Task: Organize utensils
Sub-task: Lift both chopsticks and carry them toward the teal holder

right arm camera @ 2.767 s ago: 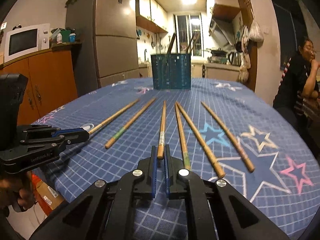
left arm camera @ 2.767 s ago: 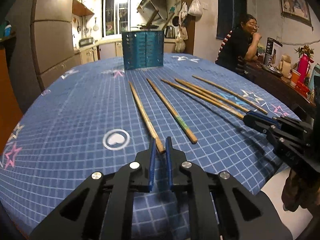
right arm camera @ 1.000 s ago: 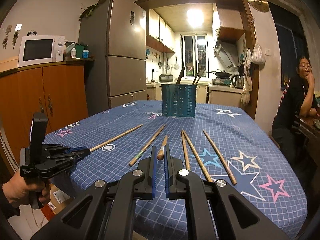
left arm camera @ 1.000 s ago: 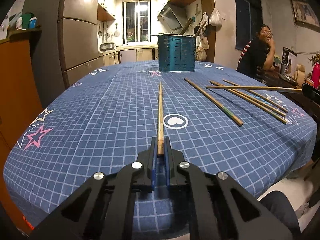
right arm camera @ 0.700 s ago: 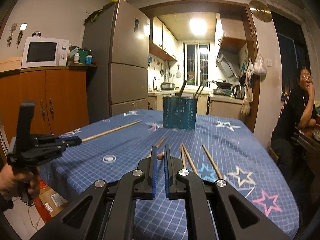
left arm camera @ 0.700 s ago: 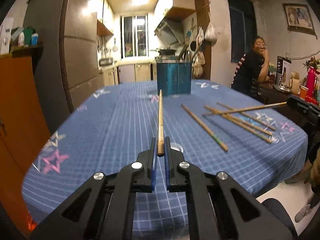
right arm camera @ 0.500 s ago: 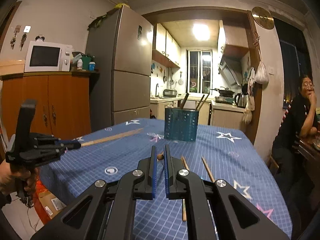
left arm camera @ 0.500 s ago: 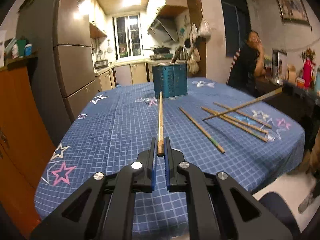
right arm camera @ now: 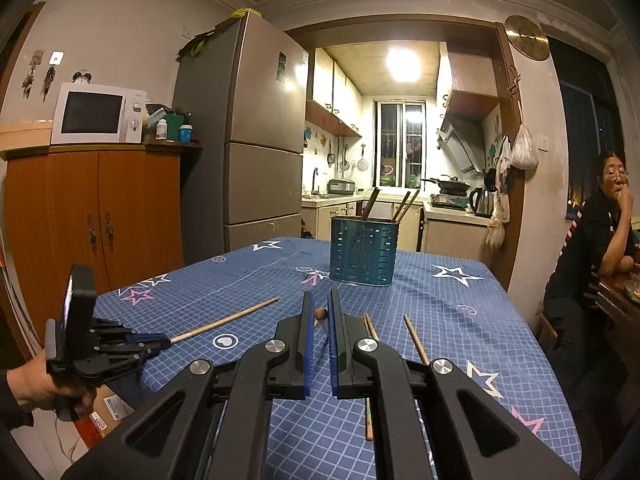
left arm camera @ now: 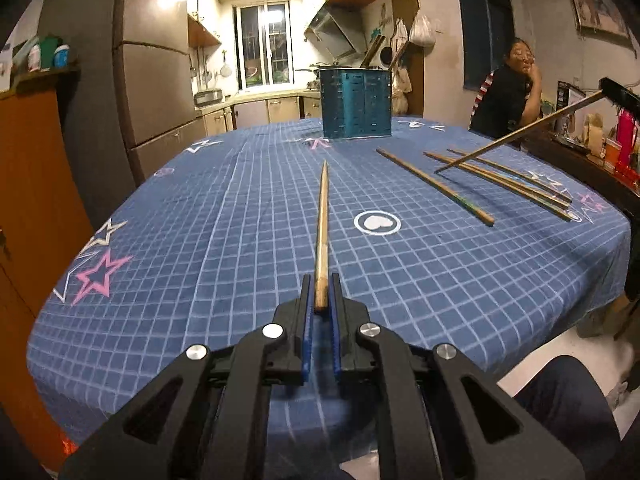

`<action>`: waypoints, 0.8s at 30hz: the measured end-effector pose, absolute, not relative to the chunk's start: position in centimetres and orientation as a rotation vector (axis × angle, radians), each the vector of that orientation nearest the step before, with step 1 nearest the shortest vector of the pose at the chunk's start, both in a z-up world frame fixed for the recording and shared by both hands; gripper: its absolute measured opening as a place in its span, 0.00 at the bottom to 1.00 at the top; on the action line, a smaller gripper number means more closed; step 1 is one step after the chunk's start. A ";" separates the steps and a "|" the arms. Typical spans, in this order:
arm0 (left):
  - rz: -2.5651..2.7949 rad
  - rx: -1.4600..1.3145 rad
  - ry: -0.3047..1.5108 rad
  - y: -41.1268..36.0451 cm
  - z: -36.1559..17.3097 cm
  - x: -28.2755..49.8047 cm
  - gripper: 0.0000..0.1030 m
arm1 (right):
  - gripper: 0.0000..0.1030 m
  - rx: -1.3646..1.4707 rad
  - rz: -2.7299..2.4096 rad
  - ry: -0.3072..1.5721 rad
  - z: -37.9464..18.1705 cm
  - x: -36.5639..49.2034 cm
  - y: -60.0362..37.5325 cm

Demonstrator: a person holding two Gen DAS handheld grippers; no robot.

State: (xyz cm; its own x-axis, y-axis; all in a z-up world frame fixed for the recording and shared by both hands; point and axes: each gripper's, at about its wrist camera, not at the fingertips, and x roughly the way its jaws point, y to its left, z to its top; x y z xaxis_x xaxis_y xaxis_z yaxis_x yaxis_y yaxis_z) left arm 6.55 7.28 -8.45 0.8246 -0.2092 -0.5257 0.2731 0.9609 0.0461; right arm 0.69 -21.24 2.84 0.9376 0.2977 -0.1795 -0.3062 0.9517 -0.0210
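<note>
The table is covered with a blue checked cloth with stars, and it fills most of both views. At its far end stands the teal utensil holder, upright, with a few dark utensils sticking out of the top. A seated person is beside the table on the right side. The left gripper is closed on the thick end of a wooden chopstick, which points straight forward toward the holder, above the cloth. The right gripper is also closed on a chopstick; from its own camera only the round butt end shows between the fingers, but in the left wrist view this second chopstick goes slanted down from the right edge, its tip above the ones on the table. Three or four loose chopsticks lie on the cloth at the right, near each other, well apart from the holder.
</note>
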 end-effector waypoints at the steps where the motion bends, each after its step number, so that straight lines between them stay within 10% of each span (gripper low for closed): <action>1: -0.258 0.113 0.541 7.4 -8.4 6.3 0.06 | 0.07 -0.049 0.308 0.176 2.9 0.7 -21.2; 3: -0.261 0.114 0.532 7.3 -8.5 5.9 0.13 | 0.07 -0.045 0.311 0.174 2.6 0.7 -21.2; 5: -0.231 0.126 0.513 7.2 -8.6 5.3 0.40 | 0.08 -0.046 0.313 0.173 2.5 0.5 -21.2; 8: -0.238 0.093 0.510 8.0 -8.8 5.2 0.44 | 0.08 -0.049 0.316 0.174 2.4 0.4 -21.1; 13: -0.273 0.130 0.504 7.2 -8.7 5.2 0.19 | 0.07 -0.054 0.314 0.171 2.4 0.4 -20.9; 24: -0.274 0.109 0.506 7.2 -8.4 4.9 0.05 | 0.07 -0.058 0.307 0.151 2.4 0.6 -21.0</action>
